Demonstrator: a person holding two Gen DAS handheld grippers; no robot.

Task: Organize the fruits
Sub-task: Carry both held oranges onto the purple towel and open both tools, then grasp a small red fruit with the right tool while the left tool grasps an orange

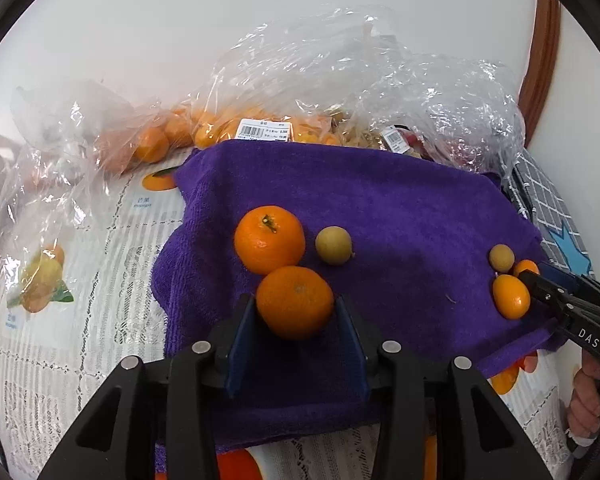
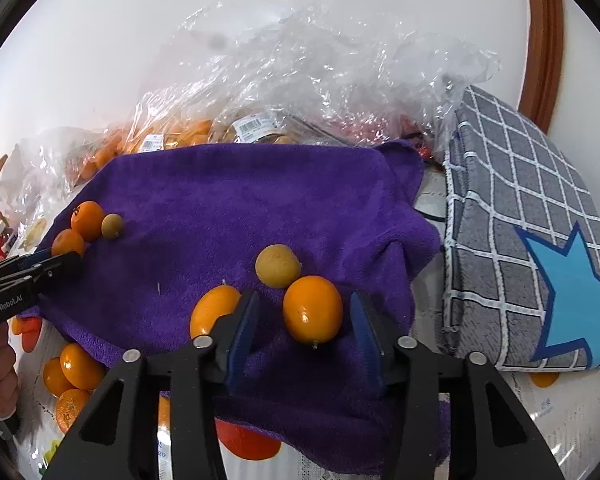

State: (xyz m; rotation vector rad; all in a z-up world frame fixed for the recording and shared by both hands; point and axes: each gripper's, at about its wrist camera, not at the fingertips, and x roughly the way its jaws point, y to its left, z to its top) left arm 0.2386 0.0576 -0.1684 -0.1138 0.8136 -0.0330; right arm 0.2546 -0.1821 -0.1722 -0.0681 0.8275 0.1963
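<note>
— While both tools hover over the purple towel [image 1: 380, 208], which step can be judged in hand?

— A sorting step, it seems. Between the spread jaws of the left gripper [image 1: 296, 312] a mandarin [image 1: 295, 302] is seen, nearly touched on both sides, though a firm grip cannot be confirmed. Just beyond it, touching, a second mandarin [image 1: 269, 239] is set, stem up; a longan [image 1: 333, 246] lies further on, to the right.

— And the right gripper [image 2: 304, 312]?

— Its jaws are spread around a kumquat [image 2: 313, 309], with a clear gap on the right side. The long axis is tilted, stem end towards the camera. Outside the left jaw another kumquat [image 2: 212, 310] is found; just ahead, a second longan [image 2: 278, 266].

— What is called for next?

— Probably the jaws must be closed gently across the short axis, so nothing is bruised or rolled. Bagged fruit [image 1: 204, 128] is kept farthest ahead.
</note>
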